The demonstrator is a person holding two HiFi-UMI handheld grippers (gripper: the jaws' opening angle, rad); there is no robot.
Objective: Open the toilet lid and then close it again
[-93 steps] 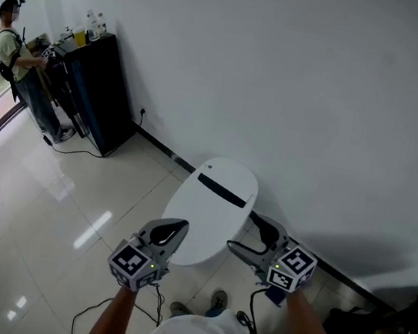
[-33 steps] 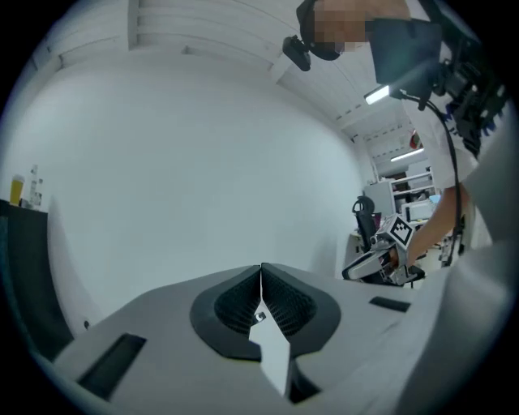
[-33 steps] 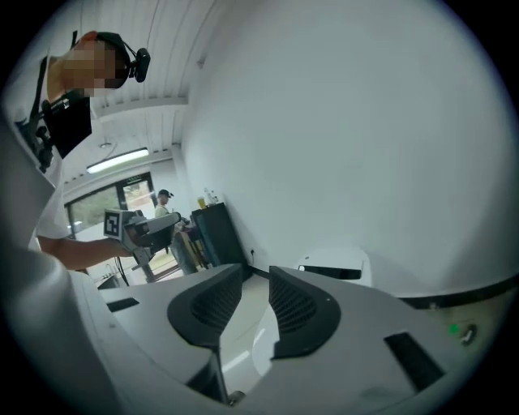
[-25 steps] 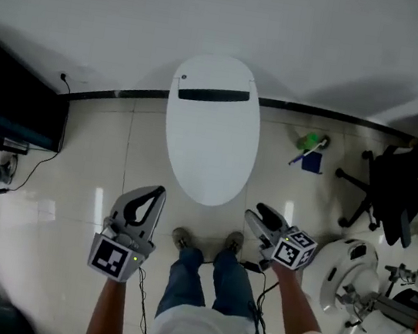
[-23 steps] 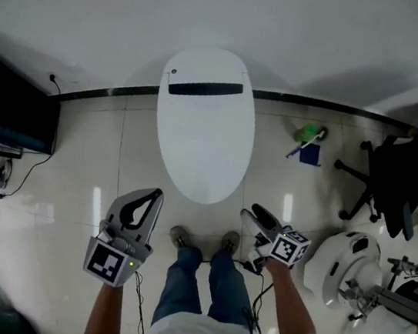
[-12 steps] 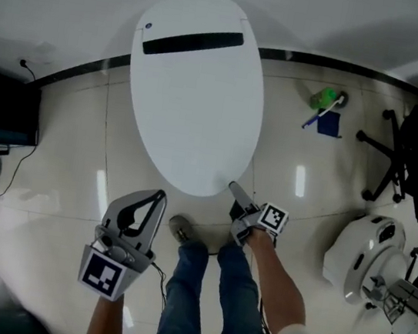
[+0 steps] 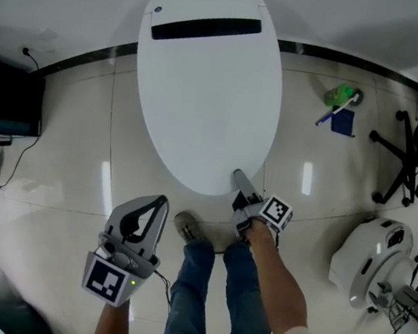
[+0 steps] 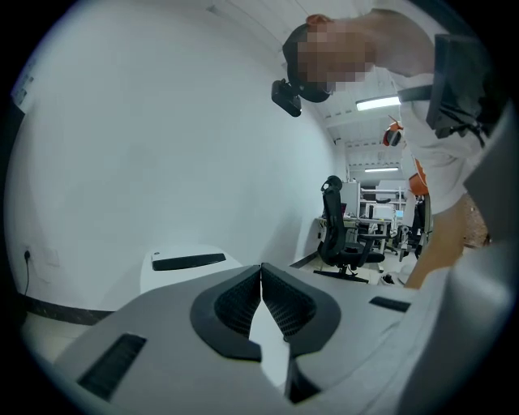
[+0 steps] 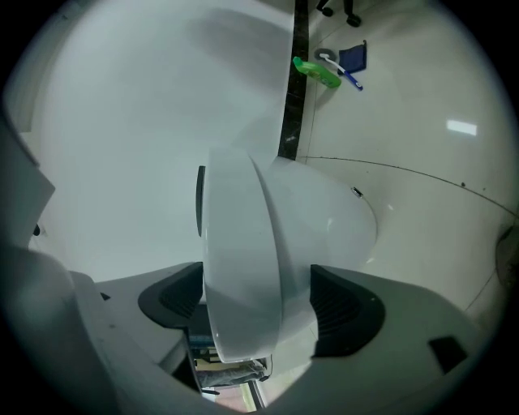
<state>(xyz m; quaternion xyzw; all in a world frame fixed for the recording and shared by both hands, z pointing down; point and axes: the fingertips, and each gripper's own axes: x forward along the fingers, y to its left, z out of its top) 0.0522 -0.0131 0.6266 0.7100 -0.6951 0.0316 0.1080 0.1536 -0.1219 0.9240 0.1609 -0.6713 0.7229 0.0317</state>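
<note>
while the toilet lid lies shut over the bowl, back end against the white wall, the right gripper sits at its front edge, rolled on its side, jaws spread wide with the lid rim and bowl front between them; they have just been closing a bit, can't tell if the pads touch. left gripper hangs well apart over the tiled floor near the person's shoe, jaws pressed together, nothing in them. green brush lies on the floor right of the toilet
</note>
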